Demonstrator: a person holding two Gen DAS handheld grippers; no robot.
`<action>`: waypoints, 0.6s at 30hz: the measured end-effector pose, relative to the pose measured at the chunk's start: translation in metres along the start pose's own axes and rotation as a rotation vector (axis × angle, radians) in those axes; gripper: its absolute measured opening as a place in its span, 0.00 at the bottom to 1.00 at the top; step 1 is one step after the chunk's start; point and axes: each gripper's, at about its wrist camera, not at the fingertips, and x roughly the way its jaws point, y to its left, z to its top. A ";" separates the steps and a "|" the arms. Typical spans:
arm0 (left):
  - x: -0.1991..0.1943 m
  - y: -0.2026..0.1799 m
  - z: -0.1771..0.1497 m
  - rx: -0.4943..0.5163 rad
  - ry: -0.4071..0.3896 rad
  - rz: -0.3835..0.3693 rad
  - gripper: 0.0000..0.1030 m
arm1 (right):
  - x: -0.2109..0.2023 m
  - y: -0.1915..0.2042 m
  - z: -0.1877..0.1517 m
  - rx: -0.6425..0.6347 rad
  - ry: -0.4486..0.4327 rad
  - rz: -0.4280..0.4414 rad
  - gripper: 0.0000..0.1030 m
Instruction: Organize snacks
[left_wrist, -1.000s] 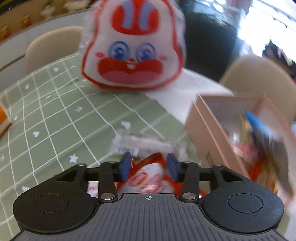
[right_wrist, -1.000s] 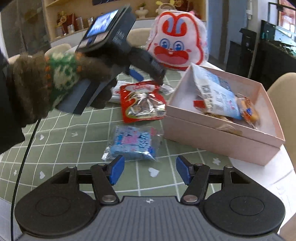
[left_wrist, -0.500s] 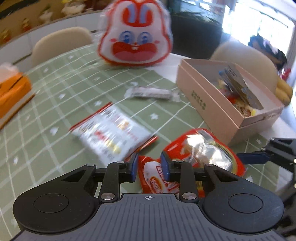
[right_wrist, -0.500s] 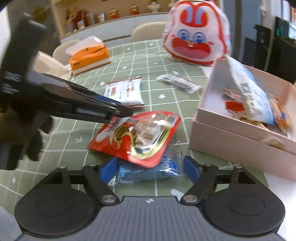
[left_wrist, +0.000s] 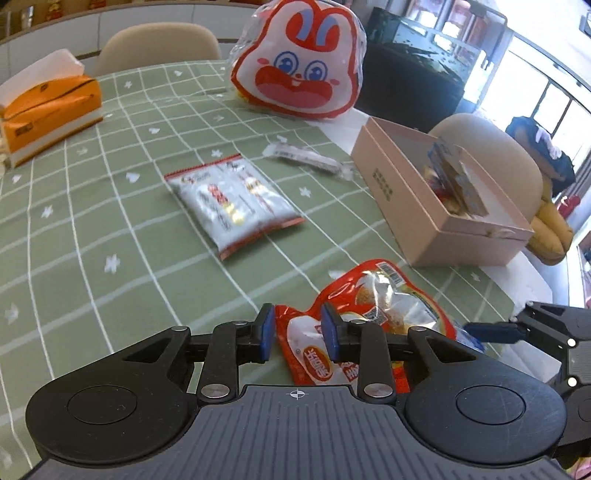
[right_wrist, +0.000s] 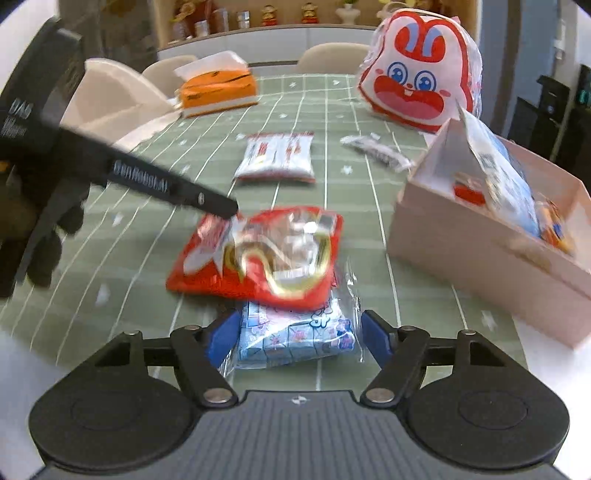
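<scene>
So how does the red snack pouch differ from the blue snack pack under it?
The red snack pouch is larger and held at one corner by the left tongs, lying across the blue snack pack. The blue snack pack sits flat between the right tongs, ungripped. Both have clear plastic parts.

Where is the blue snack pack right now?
In the right wrist view, the blue pack lies on the tablecloth between the right gripper's open jaws, partly under the red pack.
</scene>
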 end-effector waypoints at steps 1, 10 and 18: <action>-0.004 -0.004 -0.003 0.000 -0.003 0.000 0.30 | -0.007 -0.001 -0.008 -0.011 -0.004 0.005 0.71; -0.028 -0.033 -0.027 0.034 -0.020 -0.043 0.30 | -0.043 -0.014 -0.039 -0.162 -0.028 -0.101 0.75; -0.025 -0.042 -0.030 0.065 -0.032 -0.028 0.30 | -0.050 -0.035 -0.039 0.060 -0.038 -0.250 0.75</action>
